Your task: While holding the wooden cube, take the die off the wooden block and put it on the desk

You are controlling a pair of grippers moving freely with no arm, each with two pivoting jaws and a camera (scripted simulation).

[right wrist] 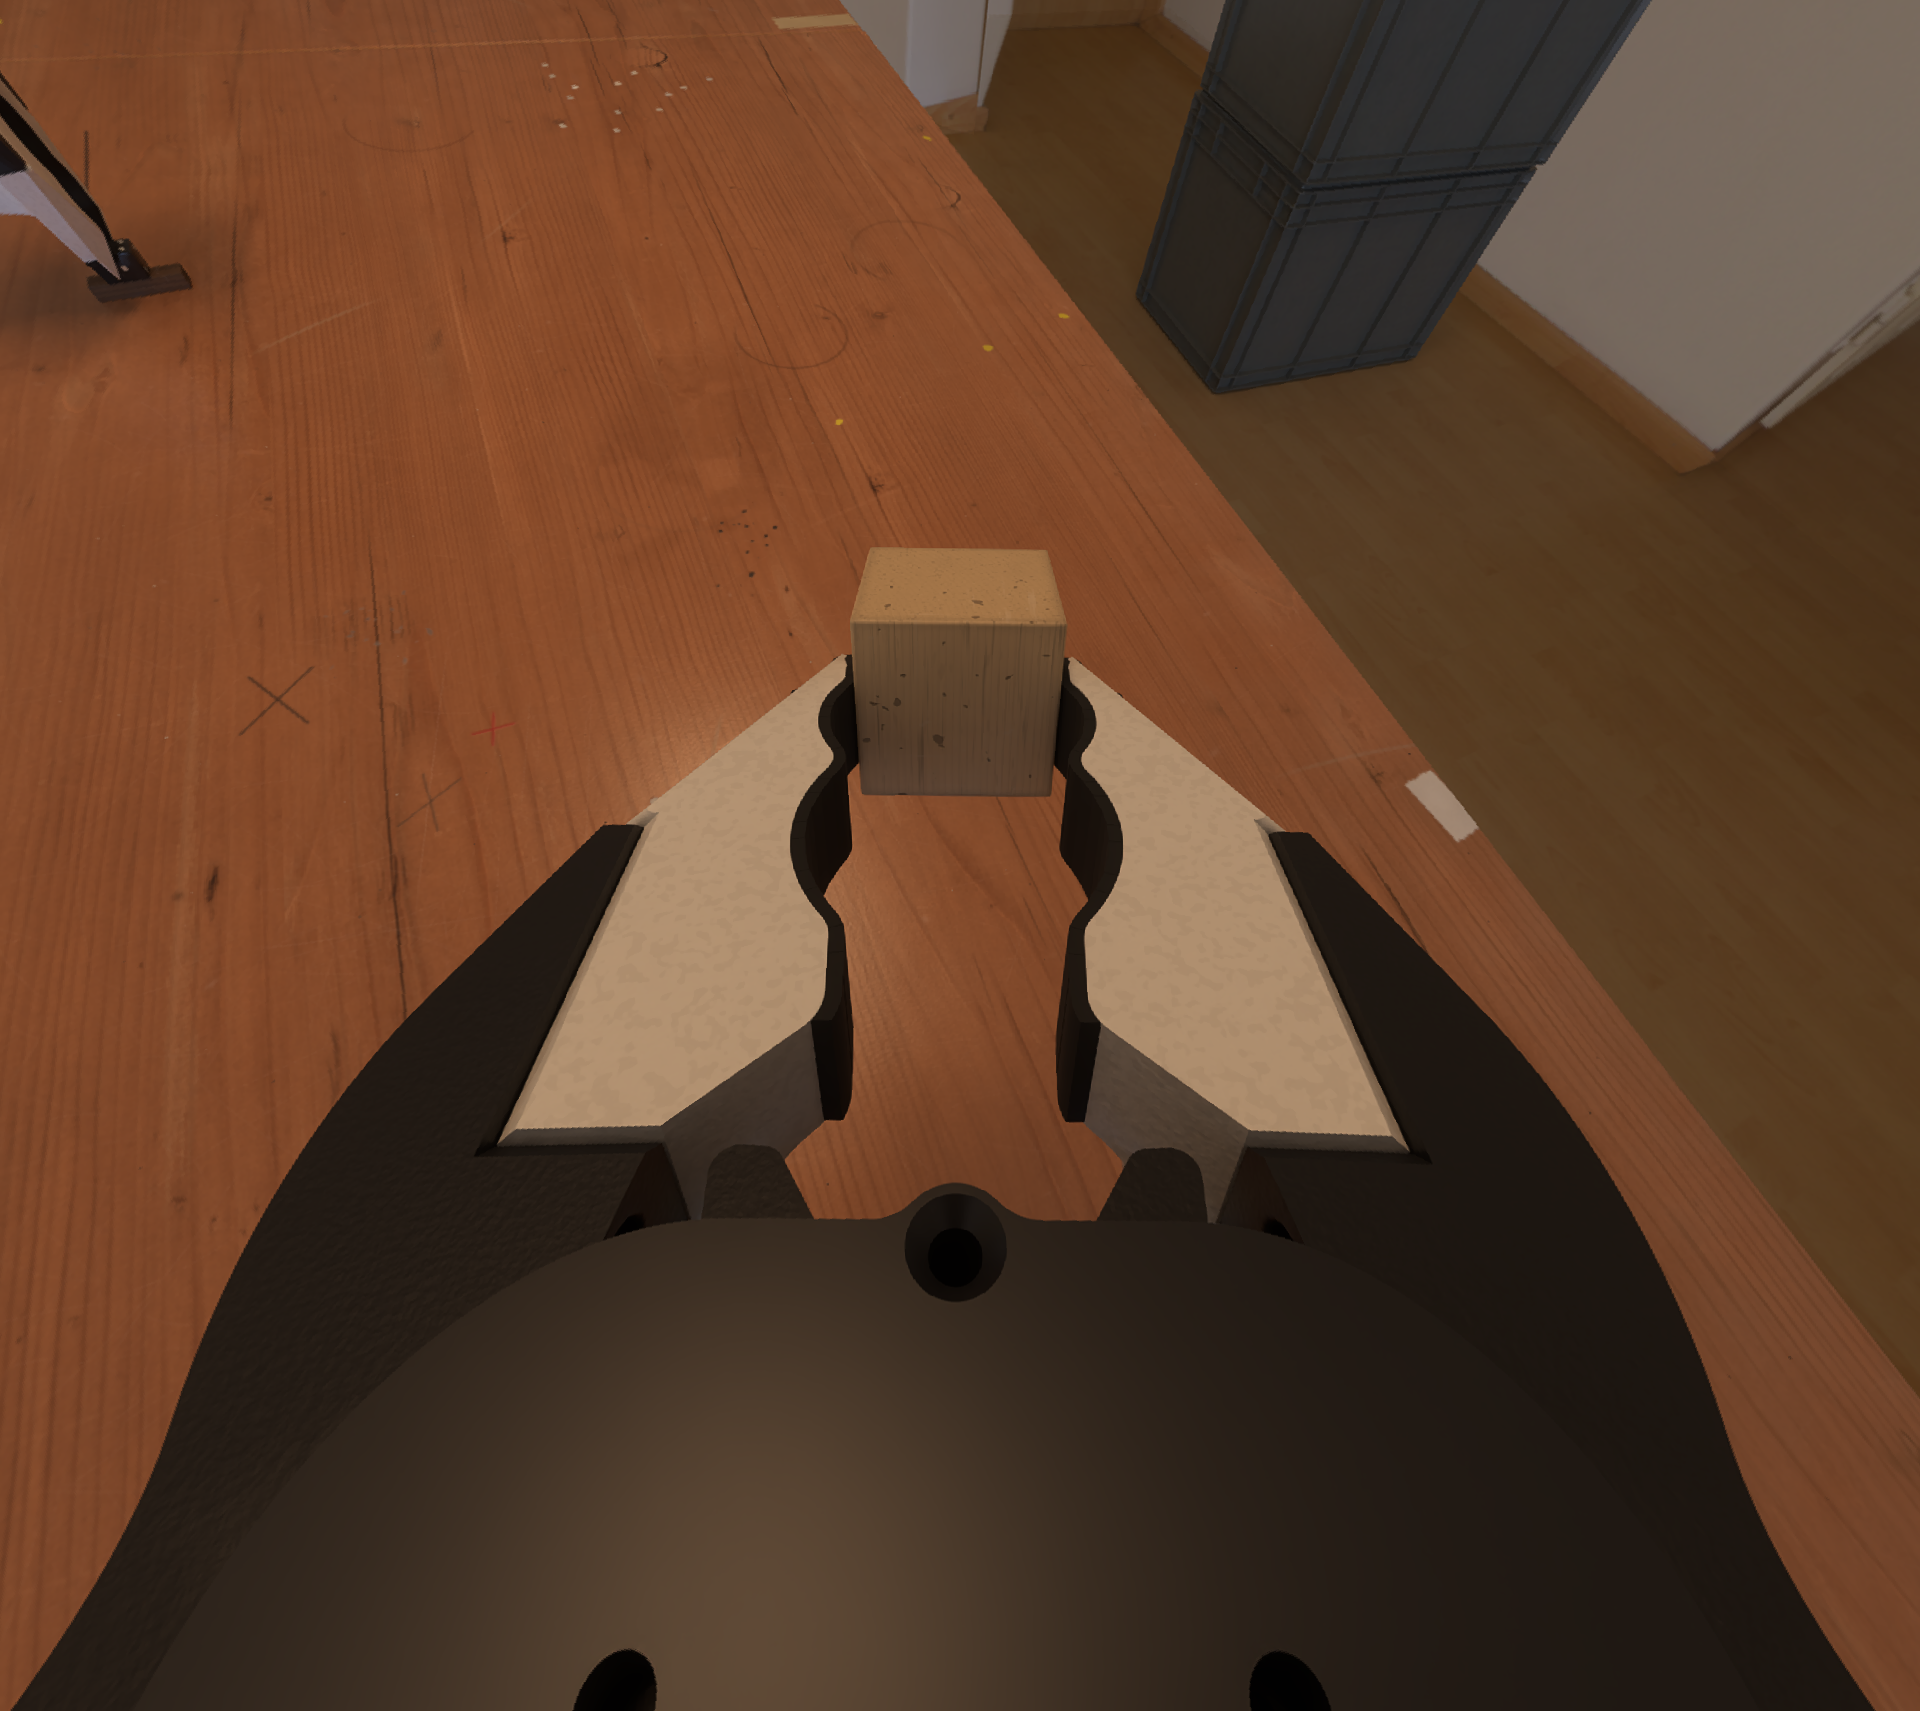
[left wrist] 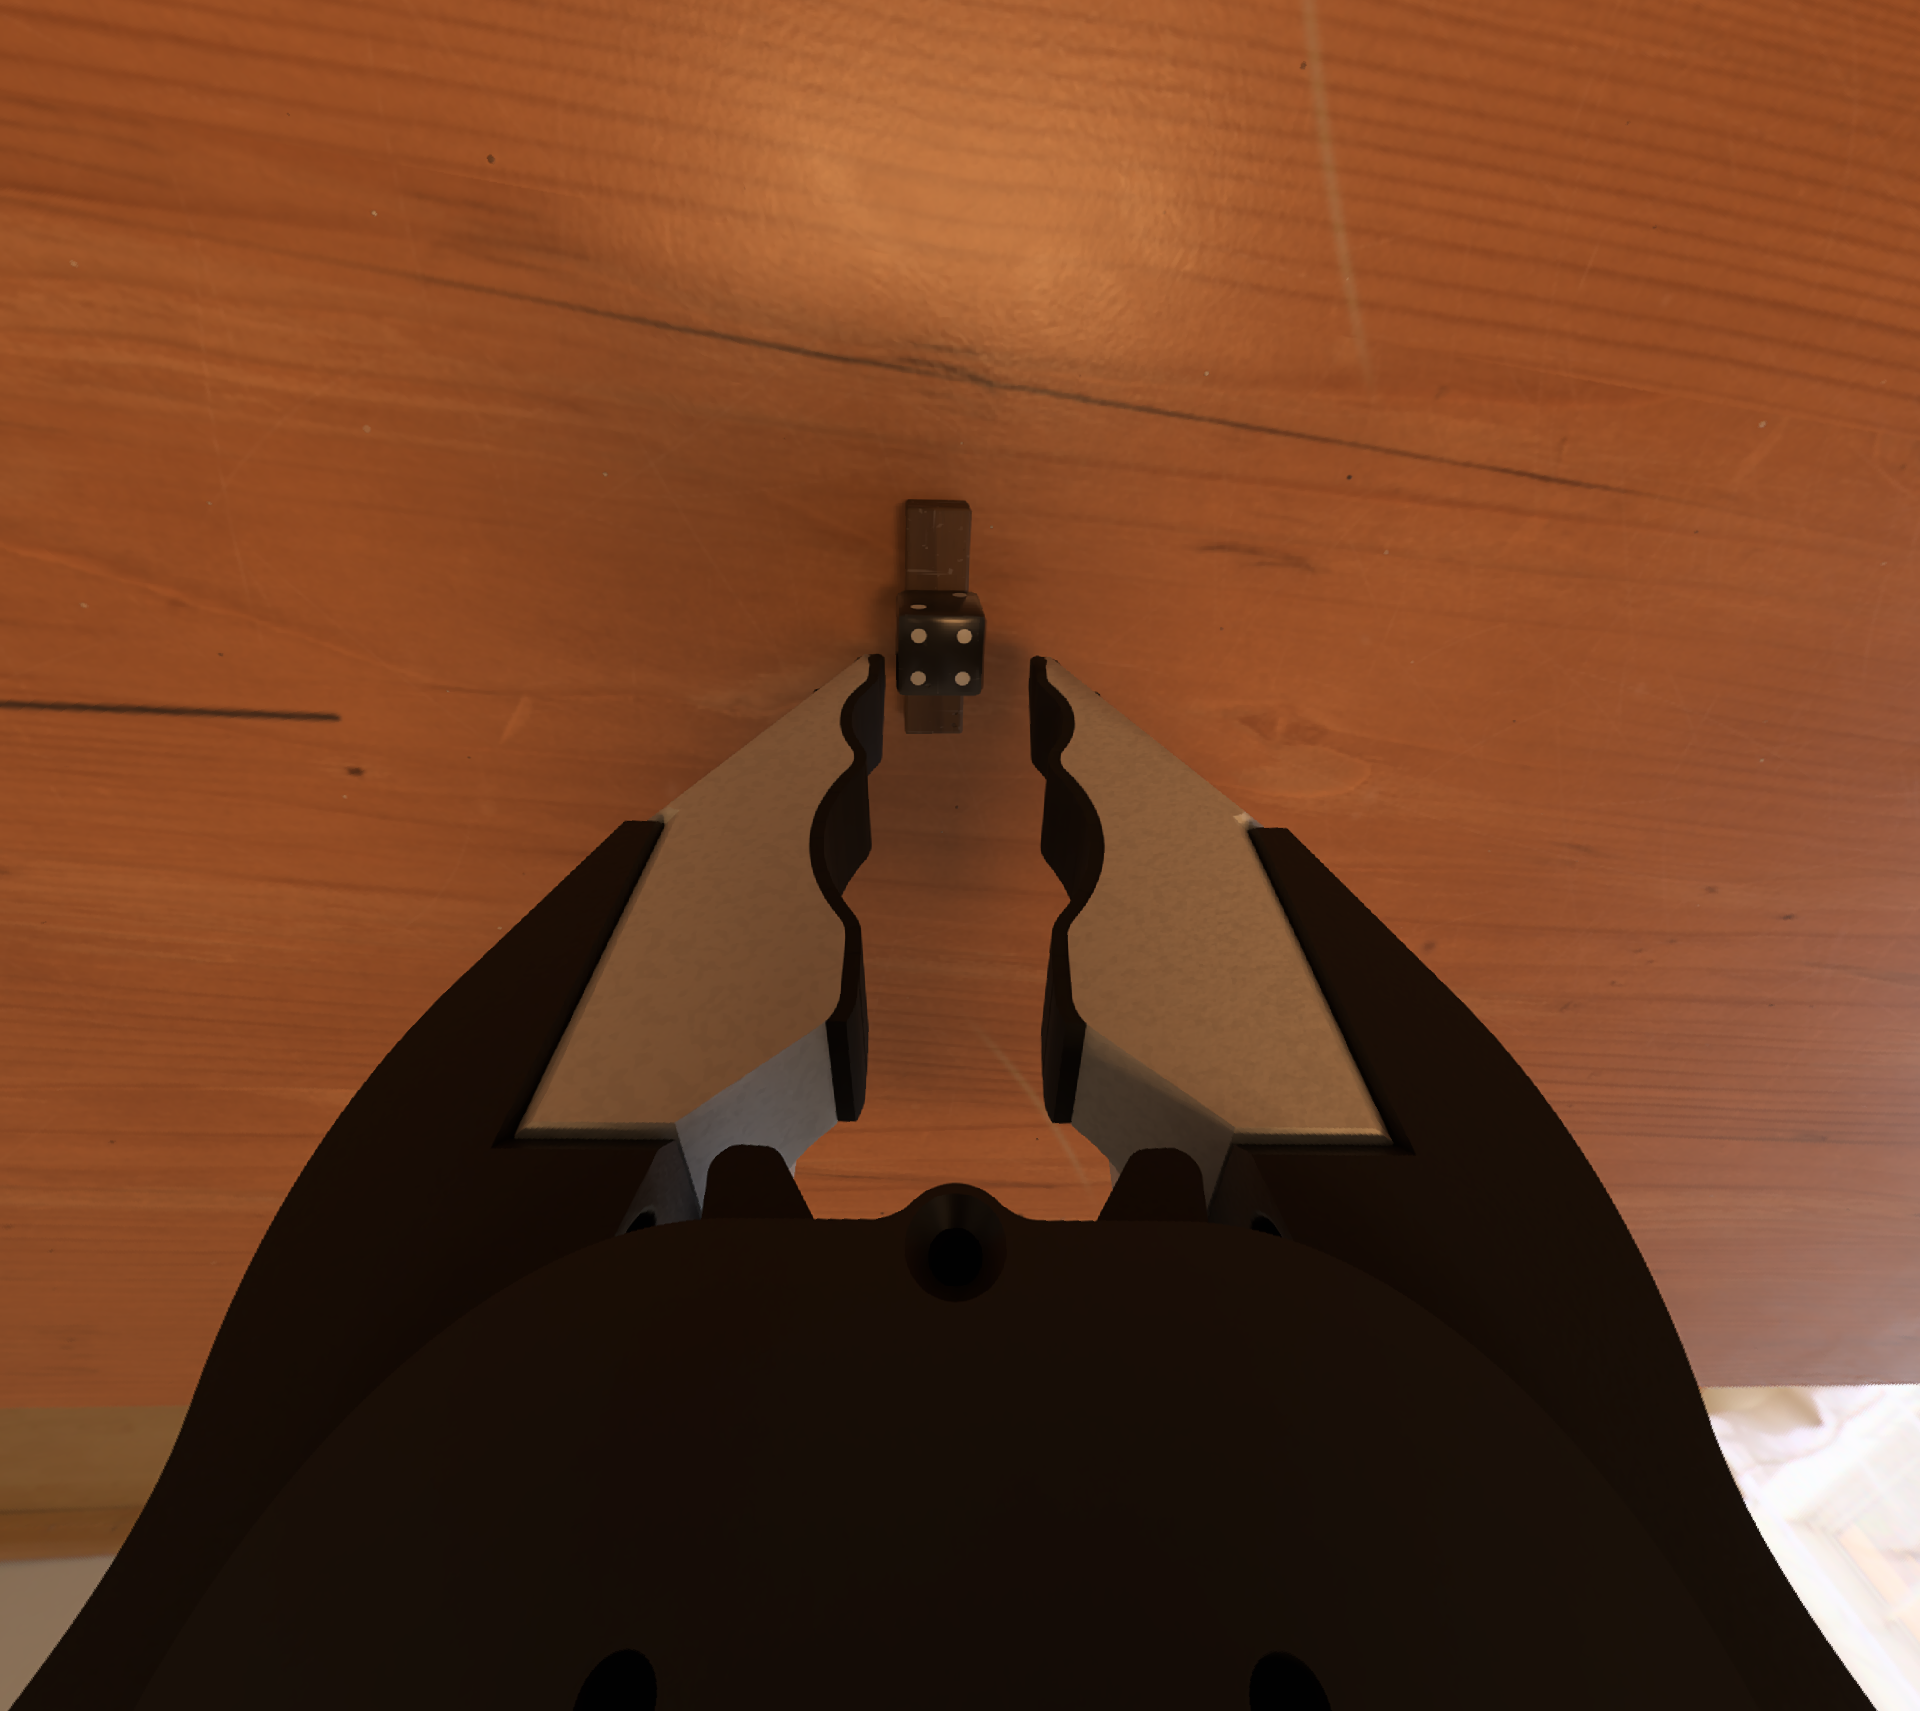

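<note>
Die (left wrist: 940, 655) sits on wooden block (left wrist: 938, 541), frame centre, just ahead of left gripper (left wrist: 954, 674), fingers apart. Right gripper (right wrist: 956, 705) clamps wooden cube (right wrist: 954, 695) above desk (right wrist: 520, 466).

No readable writing anywhere; only white pips on the die (left wrist: 940, 655) and pencilled crosses on the desk (right wrist: 468, 435).

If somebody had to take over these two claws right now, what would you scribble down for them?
Right claw: shut on the wooden cube, held above the desk.
Left claw: open, holding nothing, fingertips either side of the die.
The die sits on the dark wooden block, which lies flat on the desk.
Done: cube held. Left: close on the die, lift it off, set it on the desk, keeping hold of the cube.
</note>
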